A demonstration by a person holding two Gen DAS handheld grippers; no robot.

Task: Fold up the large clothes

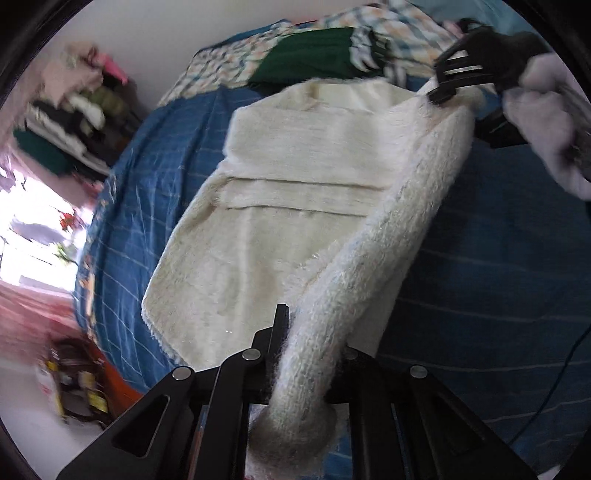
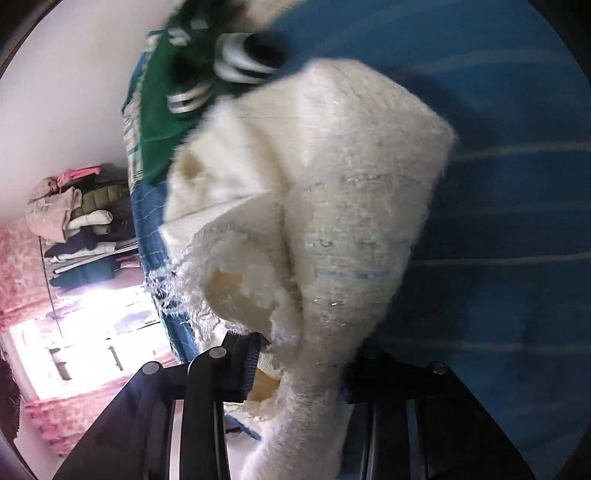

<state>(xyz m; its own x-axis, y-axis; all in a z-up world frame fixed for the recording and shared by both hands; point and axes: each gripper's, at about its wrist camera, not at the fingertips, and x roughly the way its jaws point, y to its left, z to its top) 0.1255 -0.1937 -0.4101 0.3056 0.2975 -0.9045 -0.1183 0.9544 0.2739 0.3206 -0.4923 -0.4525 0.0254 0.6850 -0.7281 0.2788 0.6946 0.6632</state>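
A large cream fuzzy sweater [image 1: 295,192] lies partly spread on a bed with a blue striped sheet [image 1: 147,177]. My left gripper [image 1: 314,339] is shut on one edge of the sweater, which bunches between its fingers. My right gripper [image 1: 443,92] shows at the upper right of the left wrist view, shut on the sweater's far corner. In the right wrist view the sweater [image 2: 332,203] hangs bunched from my right gripper [image 2: 299,358] and fills the middle; the sheet [image 2: 517,221] lies behind it.
A dark green garment [image 1: 310,55] and a plaid cloth [image 1: 399,33] lie at the bed's far end; the green garment also shows in the right wrist view [image 2: 166,92]. A rack of stacked clothes [image 1: 74,110] stands by the wall. A bright window [image 2: 92,343] lies beyond.
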